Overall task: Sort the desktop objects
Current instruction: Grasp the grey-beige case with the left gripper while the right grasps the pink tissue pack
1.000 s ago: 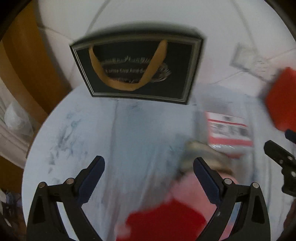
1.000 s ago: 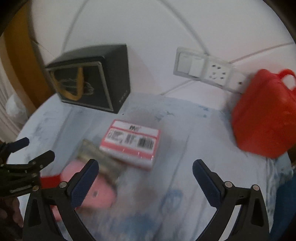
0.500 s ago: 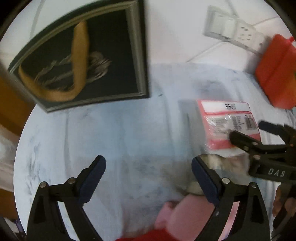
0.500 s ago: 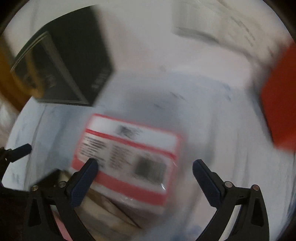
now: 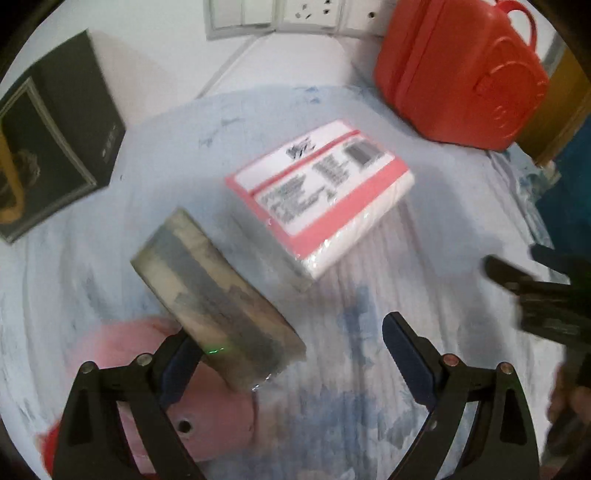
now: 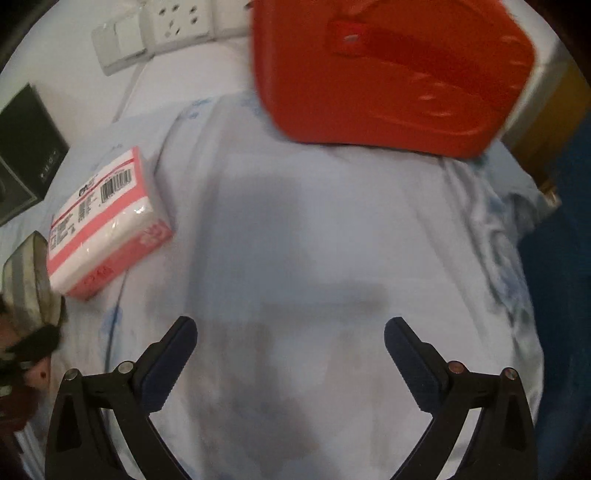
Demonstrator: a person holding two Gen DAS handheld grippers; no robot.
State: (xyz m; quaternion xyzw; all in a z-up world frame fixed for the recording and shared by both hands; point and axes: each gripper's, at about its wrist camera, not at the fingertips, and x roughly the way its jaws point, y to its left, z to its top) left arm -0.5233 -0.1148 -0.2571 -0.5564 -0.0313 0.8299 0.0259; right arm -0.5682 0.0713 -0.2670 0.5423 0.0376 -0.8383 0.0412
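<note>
A grey-beige striped box [image 5: 218, 295] lies slanted across a pink rounded object [image 5: 147, 387] on the pale blue cloth. My left gripper [image 5: 291, 347] hangs over the box's near end. Its jaws are closing; the left finger [image 5: 177, 369] is by the box's edge and the right finger [image 5: 406, 354] stands well apart from it. A pink-and-white tissue pack [image 5: 317, 188] lies just beyond the box. My right gripper [image 6: 291, 332] is open over bare cloth, with the tissue pack [image 6: 103, 221] to its left and the striped box [image 6: 29, 277] at the left edge.
A red plastic case [image 6: 388, 74] stands at the back right, near the wall sockets [image 6: 166, 26]. A black gift bag [image 5: 55, 129] stands at the back left. The cloth [image 6: 314, 240] bunches at the table's right edge. The right gripper [image 5: 535, 295] shows at the left wrist view's right edge.
Both views have swung to the right. The left gripper came over the striped box with its jaws slightly narrower. The right gripper left the tissue pack for bare cloth near the red case.
</note>
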